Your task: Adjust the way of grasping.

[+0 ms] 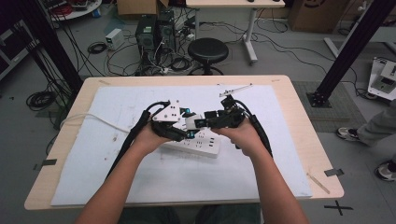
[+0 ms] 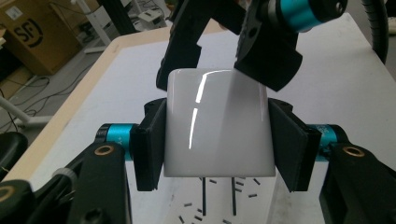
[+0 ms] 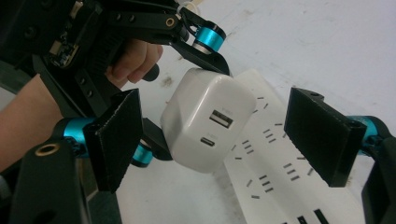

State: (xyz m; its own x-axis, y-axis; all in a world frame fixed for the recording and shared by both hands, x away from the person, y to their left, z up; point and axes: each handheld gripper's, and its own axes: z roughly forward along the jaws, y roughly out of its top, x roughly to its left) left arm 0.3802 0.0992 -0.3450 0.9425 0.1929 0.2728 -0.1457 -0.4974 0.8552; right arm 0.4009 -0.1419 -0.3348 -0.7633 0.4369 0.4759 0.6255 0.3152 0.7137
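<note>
Your right gripper [image 3: 229, 140] stands open around the white charger [image 3: 208, 123], held by your left gripper [image 3: 182, 88] above the power strip [image 3: 285, 186].

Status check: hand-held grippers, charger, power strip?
Left hand-held gripper shut on white charger. Right hand-held gripper open around it. Charger prongs above power strip, not inserted. Nothing blocking.

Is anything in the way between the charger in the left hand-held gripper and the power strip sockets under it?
Nothing visible. The white USB charger, clamped in the left hand-held gripper, hangs with prongs bare above the power strip; the right hand-held gripper stands open around it.
</note>
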